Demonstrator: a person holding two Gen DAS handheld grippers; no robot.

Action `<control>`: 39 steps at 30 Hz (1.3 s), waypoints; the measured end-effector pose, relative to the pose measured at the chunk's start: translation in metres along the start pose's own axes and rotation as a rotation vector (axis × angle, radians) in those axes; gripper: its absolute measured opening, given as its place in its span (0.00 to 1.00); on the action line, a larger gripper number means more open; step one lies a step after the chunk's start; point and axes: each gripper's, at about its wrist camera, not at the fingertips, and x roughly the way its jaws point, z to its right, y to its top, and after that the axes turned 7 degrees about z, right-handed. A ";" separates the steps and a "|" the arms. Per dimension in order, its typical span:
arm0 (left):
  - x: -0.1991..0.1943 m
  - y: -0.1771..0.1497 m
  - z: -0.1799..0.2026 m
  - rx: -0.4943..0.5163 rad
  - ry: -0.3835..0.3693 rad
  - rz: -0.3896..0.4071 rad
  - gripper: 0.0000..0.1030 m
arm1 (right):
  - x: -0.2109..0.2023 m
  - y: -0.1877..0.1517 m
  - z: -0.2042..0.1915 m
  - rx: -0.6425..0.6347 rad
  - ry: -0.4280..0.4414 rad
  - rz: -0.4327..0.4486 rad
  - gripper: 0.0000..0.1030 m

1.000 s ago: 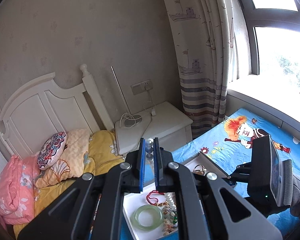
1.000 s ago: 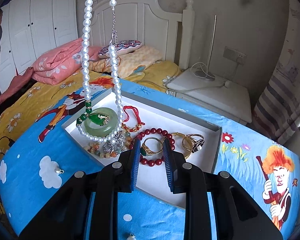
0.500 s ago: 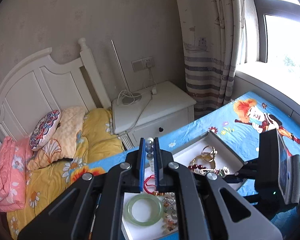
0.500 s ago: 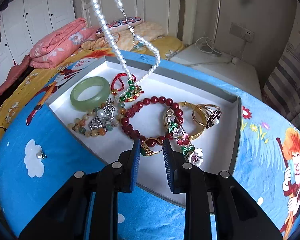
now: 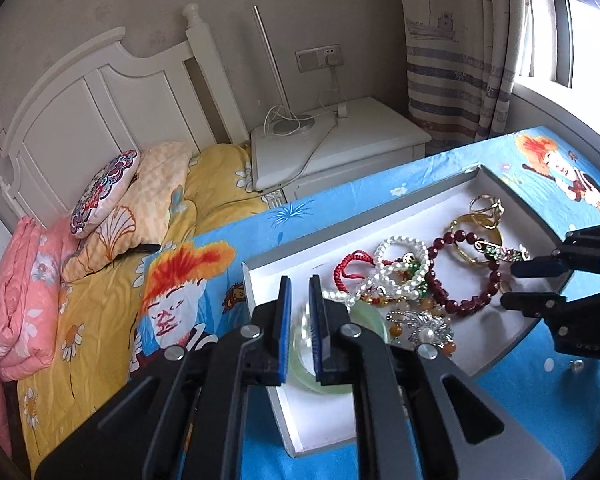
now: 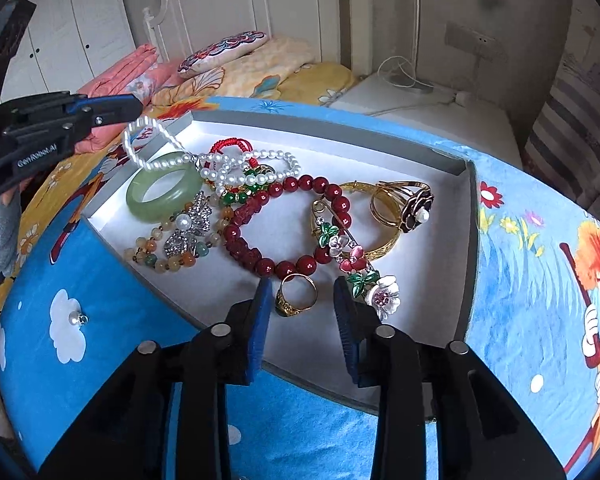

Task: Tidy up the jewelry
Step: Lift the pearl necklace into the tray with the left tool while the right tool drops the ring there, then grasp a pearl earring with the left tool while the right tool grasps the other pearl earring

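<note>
A white tray (image 6: 432, 216) on the blue cartoon cloth holds several pieces of jewelry. The pearl necklace (image 6: 236, 172) lies piled over the red cord and green jade bangle (image 6: 160, 196), with one loop rising toward my left gripper (image 6: 136, 110). In the left wrist view the left gripper (image 5: 299, 292) has a narrow gap with no pearls between the pads; the pearl necklace (image 5: 400, 264) lies in the tray (image 5: 316, 420). My right gripper (image 6: 302, 300) is open around a gold ring (image 6: 296, 296). A red bead bracelet (image 6: 292, 224) lies mid-tray.
A gold bangle and flower ring (image 6: 404, 208) lie at the tray's right, a flower brooch (image 6: 364, 276) next to my right fingers. A loose pearl stud (image 6: 78, 319) sits on the cloth left of the tray. Bed, pillows and a white nightstand (image 5: 332, 152) stand behind.
The pearl necklace has come down from hanging in the air into a pile in the tray. Both grippers have moved lower and closer to the tray. The right gripper has opened wider around the gold ring.
</note>
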 end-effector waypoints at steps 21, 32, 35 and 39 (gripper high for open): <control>-0.064 -0.045 -0.037 -0.180 0.065 0.091 0.97 | -0.075 -0.038 0.006 0.061 -0.020 0.093 0.68; -0.116 -0.126 -0.015 -0.287 -0.007 0.041 0.97 | -0.094 -0.089 -0.010 0.071 -0.028 0.042 0.70; -0.119 -0.142 -0.009 -0.318 -0.034 0.019 0.97 | -0.095 -0.100 -0.013 0.086 -0.018 0.026 0.70; -0.122 -0.154 -0.004 -0.322 -0.048 0.005 0.97 | -0.093 -0.107 -0.019 0.075 -0.023 0.010 0.70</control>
